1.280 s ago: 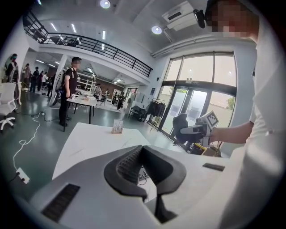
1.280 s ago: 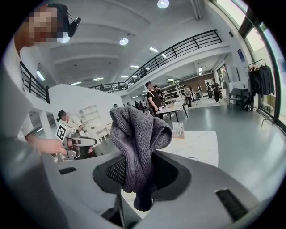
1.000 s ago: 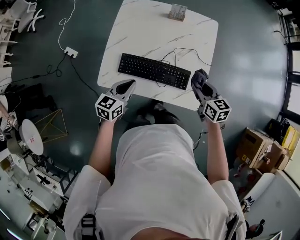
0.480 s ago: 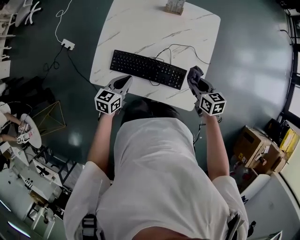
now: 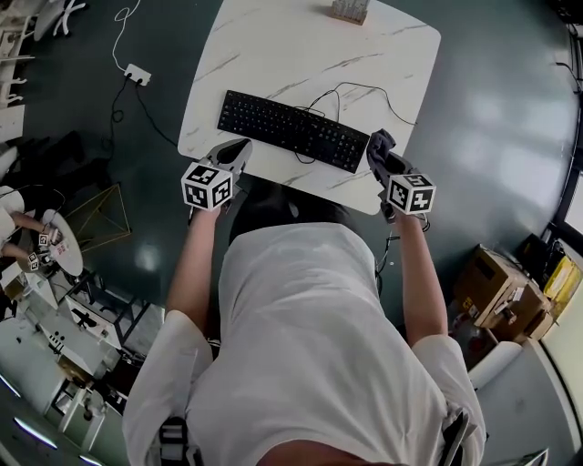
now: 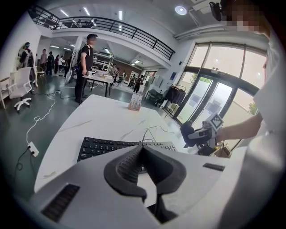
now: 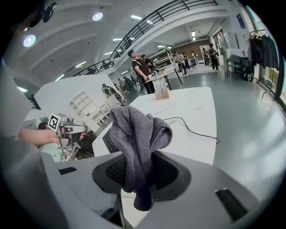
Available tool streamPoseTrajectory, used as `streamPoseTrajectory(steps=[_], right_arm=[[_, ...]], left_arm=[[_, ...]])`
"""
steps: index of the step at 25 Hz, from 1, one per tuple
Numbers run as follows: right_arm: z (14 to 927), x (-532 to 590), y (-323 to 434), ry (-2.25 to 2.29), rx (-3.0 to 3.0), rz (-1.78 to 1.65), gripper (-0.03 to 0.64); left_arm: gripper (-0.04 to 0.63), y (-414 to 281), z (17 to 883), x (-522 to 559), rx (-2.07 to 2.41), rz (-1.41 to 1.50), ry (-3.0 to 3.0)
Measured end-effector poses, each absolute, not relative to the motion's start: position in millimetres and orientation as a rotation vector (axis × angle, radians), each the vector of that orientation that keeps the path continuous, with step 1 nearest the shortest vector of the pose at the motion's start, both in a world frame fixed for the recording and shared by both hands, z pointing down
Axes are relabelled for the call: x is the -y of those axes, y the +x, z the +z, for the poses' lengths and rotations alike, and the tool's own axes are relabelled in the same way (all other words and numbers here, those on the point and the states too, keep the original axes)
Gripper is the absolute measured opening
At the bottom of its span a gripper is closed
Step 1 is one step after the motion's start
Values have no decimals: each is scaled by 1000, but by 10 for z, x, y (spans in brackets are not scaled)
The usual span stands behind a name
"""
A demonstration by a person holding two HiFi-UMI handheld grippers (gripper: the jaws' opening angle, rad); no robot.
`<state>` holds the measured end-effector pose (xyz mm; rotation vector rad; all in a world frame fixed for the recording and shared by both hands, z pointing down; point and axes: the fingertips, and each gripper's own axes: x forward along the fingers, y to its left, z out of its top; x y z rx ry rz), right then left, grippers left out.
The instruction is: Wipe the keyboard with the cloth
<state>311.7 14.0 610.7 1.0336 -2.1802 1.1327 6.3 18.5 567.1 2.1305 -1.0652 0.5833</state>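
Nearest the head camera is the person's white shirt [image 5: 310, 346], with a bare forearm reaching out on each side toward the table. The left gripper [image 5: 239, 147] sits at the near edge of the white marble-patterned table [image 5: 273, 55], at about 8 o'clock from the keyboard. In the left gripper view its dark pads [image 6: 129, 163] meet at the tips with nothing between them.

The right gripper [image 5: 383, 160] is at about 4 o'clock from the keyboard, just off its right end. Its jaws are clamped on a grey-purple cloth [image 7: 136, 134]. The cloth bunches up above the pads, and a tail of it hangs down through the gap. In the head view the cloth [image 5: 380, 142] shows as a dark lump at the gripper's tip, beside the keyboard. Whether it touches the keys cannot be told.

The black keyboard [image 5: 293, 130] lies slightly skewed across the near half of the table. Its thin black cable [image 5: 360, 89] loops away at 1 o'clock. A small box-like holder [image 5: 349, 9] stands at the table's far edge at 12 o'clock. A white power strip [image 5: 138, 74] lies on the dark floor at 10 o'clock.
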Motion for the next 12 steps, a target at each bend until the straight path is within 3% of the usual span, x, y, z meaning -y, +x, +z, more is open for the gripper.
streamPoseTrajectory(steps=[12], right_arm=[[6574,-47,3141,1159,1966,1193,135]], left_arm=[[9,-444,6303,-56,1002,698,2057]])
